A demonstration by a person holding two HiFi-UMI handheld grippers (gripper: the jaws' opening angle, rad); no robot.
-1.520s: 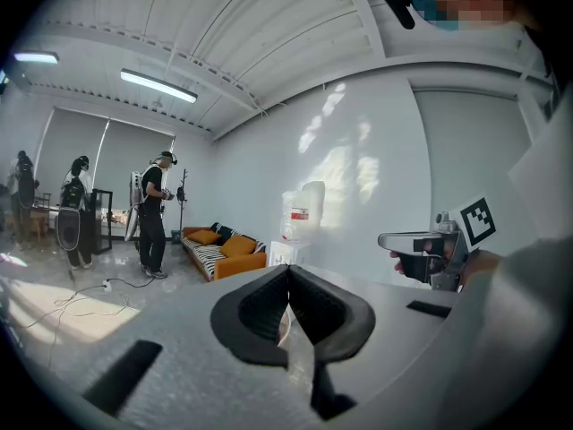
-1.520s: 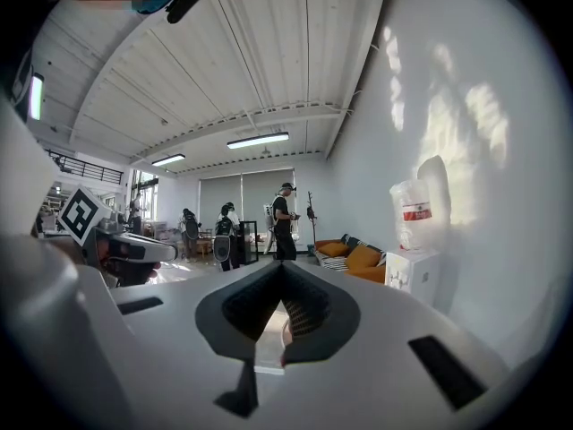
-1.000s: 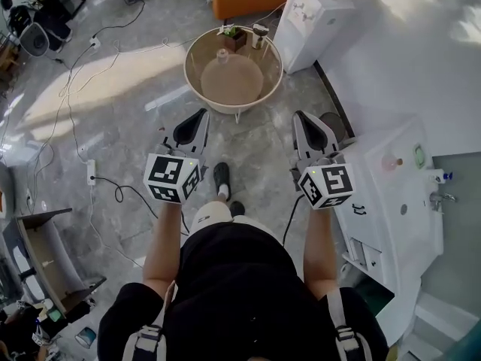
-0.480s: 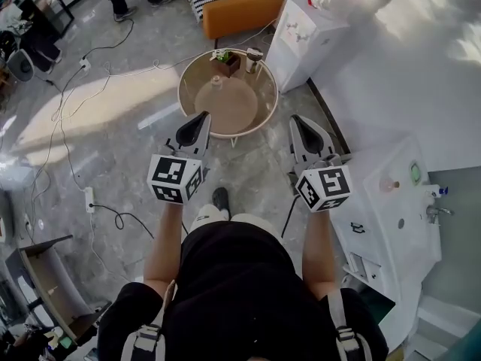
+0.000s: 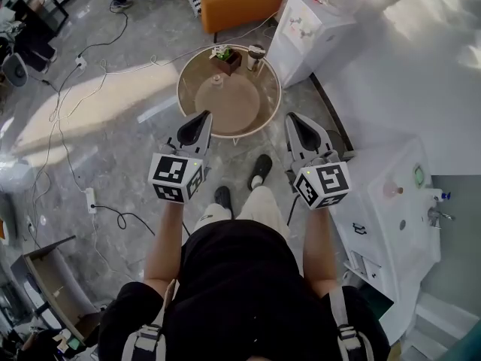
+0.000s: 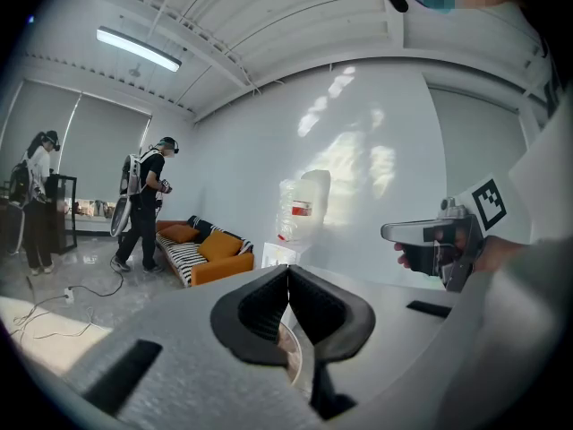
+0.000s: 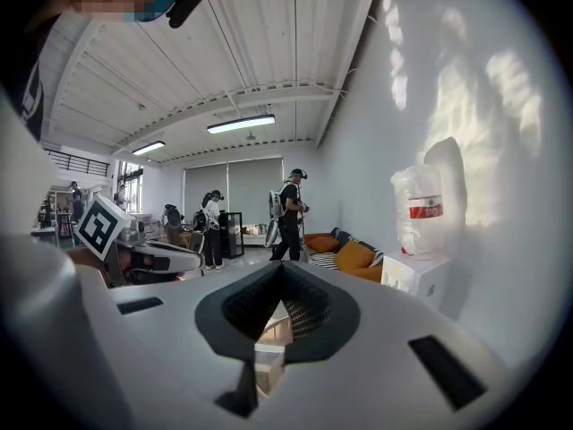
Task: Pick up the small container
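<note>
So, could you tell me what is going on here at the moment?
A person holds the left gripper and right gripper out in front, both aimed at a round glass table just ahead. Both pairs of jaws are shut with nothing between them. A potted plant and a cup sit at the table's far edge; nothing is picked up yet.

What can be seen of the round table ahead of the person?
The round table has a pale rim around a clear-looking top; a brown disc shows through it lower down, and a thin white leg shows at its near edge. It stands on the grey floor beside a white water dispenser. A potted plant, a cup and a small clear container stand on its far half.
</note>
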